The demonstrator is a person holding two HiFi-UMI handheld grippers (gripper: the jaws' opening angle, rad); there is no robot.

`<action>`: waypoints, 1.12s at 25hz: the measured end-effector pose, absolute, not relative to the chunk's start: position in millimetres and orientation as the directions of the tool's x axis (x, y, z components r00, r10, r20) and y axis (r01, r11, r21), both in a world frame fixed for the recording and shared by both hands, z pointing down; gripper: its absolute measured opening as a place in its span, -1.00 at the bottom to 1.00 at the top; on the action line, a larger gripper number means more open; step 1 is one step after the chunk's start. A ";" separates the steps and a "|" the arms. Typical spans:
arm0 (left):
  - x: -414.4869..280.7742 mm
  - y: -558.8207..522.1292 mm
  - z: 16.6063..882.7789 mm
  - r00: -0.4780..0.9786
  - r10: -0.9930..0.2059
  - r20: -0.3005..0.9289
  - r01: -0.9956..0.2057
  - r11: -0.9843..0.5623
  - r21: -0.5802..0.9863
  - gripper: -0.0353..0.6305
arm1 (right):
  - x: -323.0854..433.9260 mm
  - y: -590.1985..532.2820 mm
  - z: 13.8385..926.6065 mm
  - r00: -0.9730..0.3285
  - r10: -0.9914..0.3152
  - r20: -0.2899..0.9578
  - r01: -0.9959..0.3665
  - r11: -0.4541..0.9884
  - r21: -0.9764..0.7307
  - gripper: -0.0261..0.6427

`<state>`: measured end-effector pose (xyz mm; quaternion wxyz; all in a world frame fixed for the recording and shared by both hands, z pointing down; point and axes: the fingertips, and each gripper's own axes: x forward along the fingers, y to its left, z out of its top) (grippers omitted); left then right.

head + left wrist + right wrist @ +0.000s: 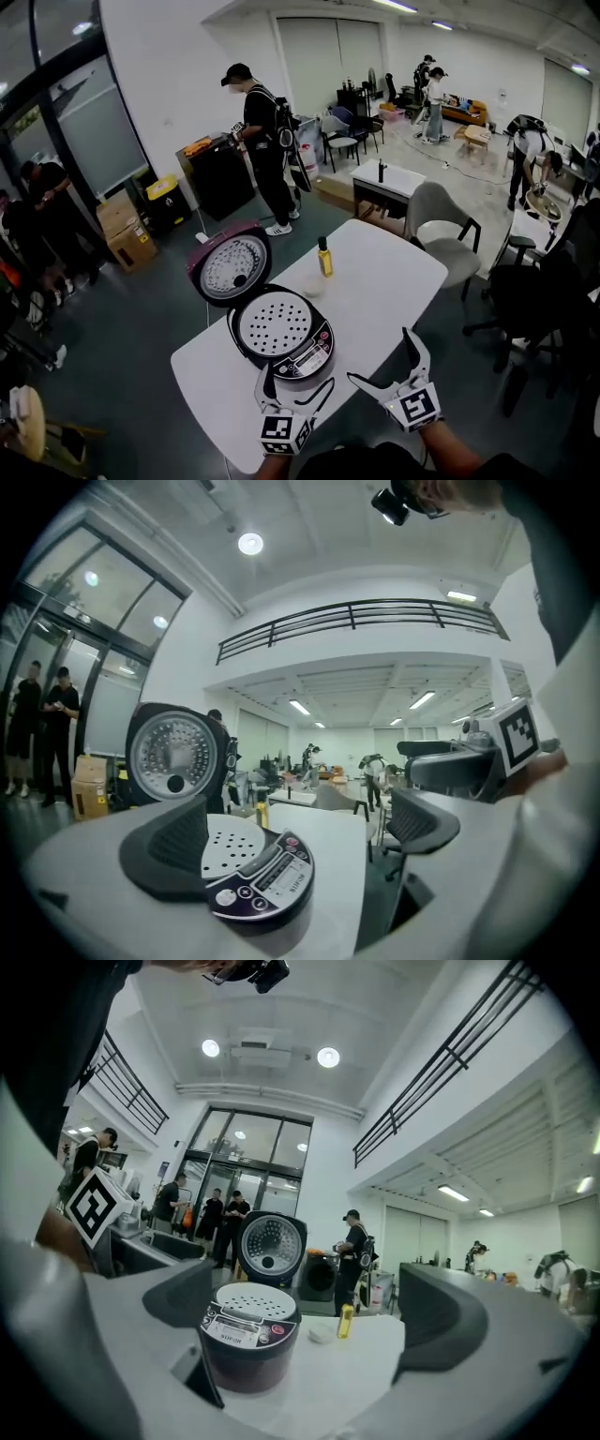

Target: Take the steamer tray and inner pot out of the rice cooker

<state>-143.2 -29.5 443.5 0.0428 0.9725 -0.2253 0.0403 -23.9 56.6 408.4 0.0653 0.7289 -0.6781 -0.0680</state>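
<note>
A dark maroon rice cooker [281, 336] stands on the white table [384, 281] with its lid [232, 265] swung up and back. A white perforated steamer tray [273, 322] lies in its top; the inner pot beneath is hidden. My left gripper [295, 389] is open, just in front of the cooker's control panel [314, 359]. In the left gripper view the tray [230, 848] and panel [267, 883] sit between the jaws. My right gripper [392, 364] is open to the right of the cooker, holding nothing. The right gripper view shows the cooker [246, 1340] ahead on the left.
A small yellow bottle [324, 257] and a pale small object [312, 286] stand on the table behind the cooker. Chairs [441, 230] stand to the right of the table. People [262, 145] stand farther off in the room, with boxes [127, 230] at the left.
</note>
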 end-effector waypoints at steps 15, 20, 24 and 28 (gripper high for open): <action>-141.0 -135.9 454.8 0.720 -0.687 0.098 -0.694 -0.711 0.117 0.89 | 21.8 -51.7 415.0 -0.212 -0.977 0.000 -0.964 0.209 0.167 0.85; -141.1 -144.2 436.6 0.677 -0.732 0.079 -0.736 -0.670 0.094 0.89 | 45.9 -62.7 413.2 -0.235 -0.972 -0.011 -0.965 0.232 0.119 0.85; -151.6 -140.3 442.6 0.641 -0.759 0.115 -0.768 -0.633 0.095 0.89 | 39.9 -72.7 419.1 -0.285 -0.959 0.014 -0.950 0.284 0.128 0.85; -162.2 -147.9 449.9 0.614 -0.776 0.147 -0.790 -0.604 0.109 0.89 | 27.9 -95.7 426.0 -0.320 -0.947 0.035 -0.939 0.322 0.118 0.85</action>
